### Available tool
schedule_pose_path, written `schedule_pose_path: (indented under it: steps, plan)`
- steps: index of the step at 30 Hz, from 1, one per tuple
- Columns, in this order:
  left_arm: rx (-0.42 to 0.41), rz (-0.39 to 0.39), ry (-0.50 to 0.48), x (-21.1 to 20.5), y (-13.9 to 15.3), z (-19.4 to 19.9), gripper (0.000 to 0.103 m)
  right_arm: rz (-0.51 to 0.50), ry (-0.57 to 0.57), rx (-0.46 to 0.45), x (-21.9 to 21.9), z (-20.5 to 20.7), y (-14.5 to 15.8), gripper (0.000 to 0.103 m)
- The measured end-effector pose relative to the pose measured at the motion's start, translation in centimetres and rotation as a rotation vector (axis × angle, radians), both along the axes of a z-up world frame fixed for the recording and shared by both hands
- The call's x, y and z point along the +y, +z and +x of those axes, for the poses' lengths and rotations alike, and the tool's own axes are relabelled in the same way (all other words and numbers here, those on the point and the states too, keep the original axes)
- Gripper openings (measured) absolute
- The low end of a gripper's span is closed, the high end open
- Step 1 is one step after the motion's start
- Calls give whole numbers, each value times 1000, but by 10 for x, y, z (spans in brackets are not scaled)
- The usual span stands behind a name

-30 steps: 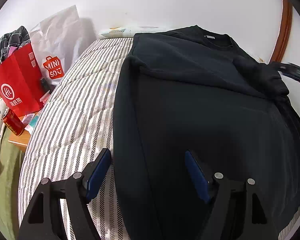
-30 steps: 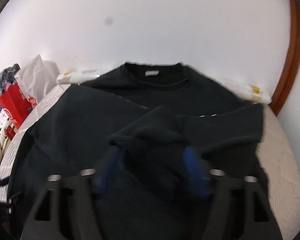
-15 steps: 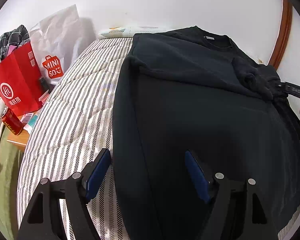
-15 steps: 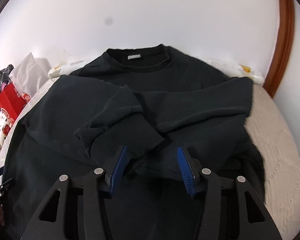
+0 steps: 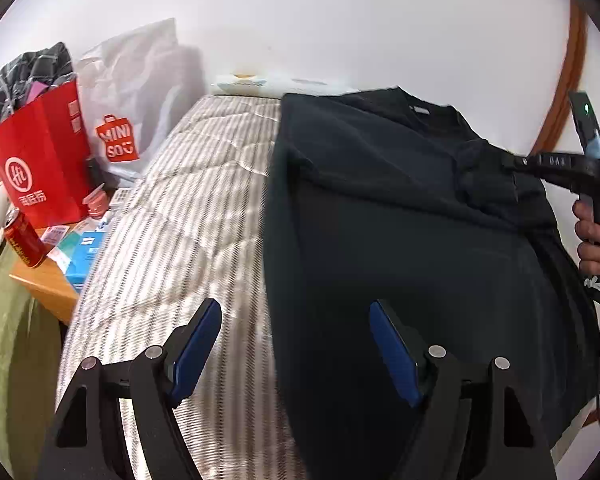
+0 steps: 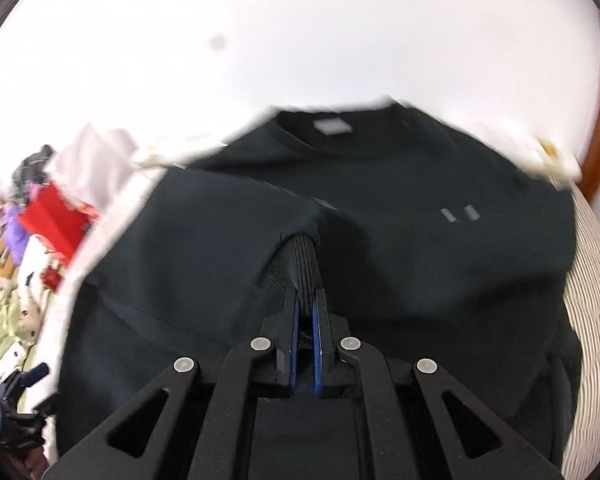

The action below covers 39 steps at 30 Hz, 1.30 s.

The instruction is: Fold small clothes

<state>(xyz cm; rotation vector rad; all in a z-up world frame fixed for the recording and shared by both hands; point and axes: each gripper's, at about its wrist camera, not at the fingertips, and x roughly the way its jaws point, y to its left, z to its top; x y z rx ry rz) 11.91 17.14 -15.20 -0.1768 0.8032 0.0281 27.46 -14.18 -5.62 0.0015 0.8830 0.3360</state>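
A black sweatshirt (image 5: 400, 216) lies flat on the striped bed (image 5: 188, 216), collar toward the wall. My left gripper (image 5: 296, 344) is open and empty over the sweatshirt's left side edge near the hem. My right gripper (image 6: 307, 304) is shut on the ribbed cuff (image 6: 298, 264) of a sleeve and holds it above the chest. In the left wrist view the right gripper (image 5: 512, 164) shows at the far right, with sleeve cloth bunched at its tips. The collar label (image 6: 332, 126) and a small grey chest mark (image 6: 458, 214) show in the right wrist view.
Left of the bed stand a red paper bag (image 5: 40, 160), a white MINISO bag (image 5: 132, 96), a red can (image 5: 22, 238) and small boxes on a wooden stand (image 5: 44, 284). White wall behind. A wooden frame (image 5: 564, 76) rises at the right.
My right gripper has shut on the sleeve cuff and lifted it, pulling the sleeve off the chest. My left gripper has stayed open in nearly the same place.
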Motion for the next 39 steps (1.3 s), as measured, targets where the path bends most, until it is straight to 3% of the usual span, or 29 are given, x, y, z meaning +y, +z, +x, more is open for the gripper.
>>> schedule_pose_path:
  steps: [5,7,12,13,15,18,22,28,31,39]
  plan:
    - [5,-15,17,1,4,-1,74,84,81,-8,69,13,7,6]
    - [11,-6,21,-2,6,-1,74,101,99,3,87,20,2,11]
    - [8,-14,21,-11,20,5,74,176,209,14,97,12,7,22]
    - [5,-18,15,-14,23,8,74,162,215,-19,93,6,12,25]
    - [0,-17,-7,-24,29,18,74,102,204,-87,79,-5,24,41]
    - [-18,-7,-51,-39,39,37,71,-8,148,-146,41,-16,33,42]
    - [-41,-25,-74,-54,53,66,68,-128,32,-137,-22,-20,30,42]
    - [-46,-9,-114,-81,60,107,68,-151,-157,-85,-113,-20,10,42]
    - [-41,4,-113,-92,57,126,65,-135,-196,-71,-138,-17,-1,42]
    - [3,48,-110,-106,40,160,60,-53,-176,-94,-137,12,-13,44]
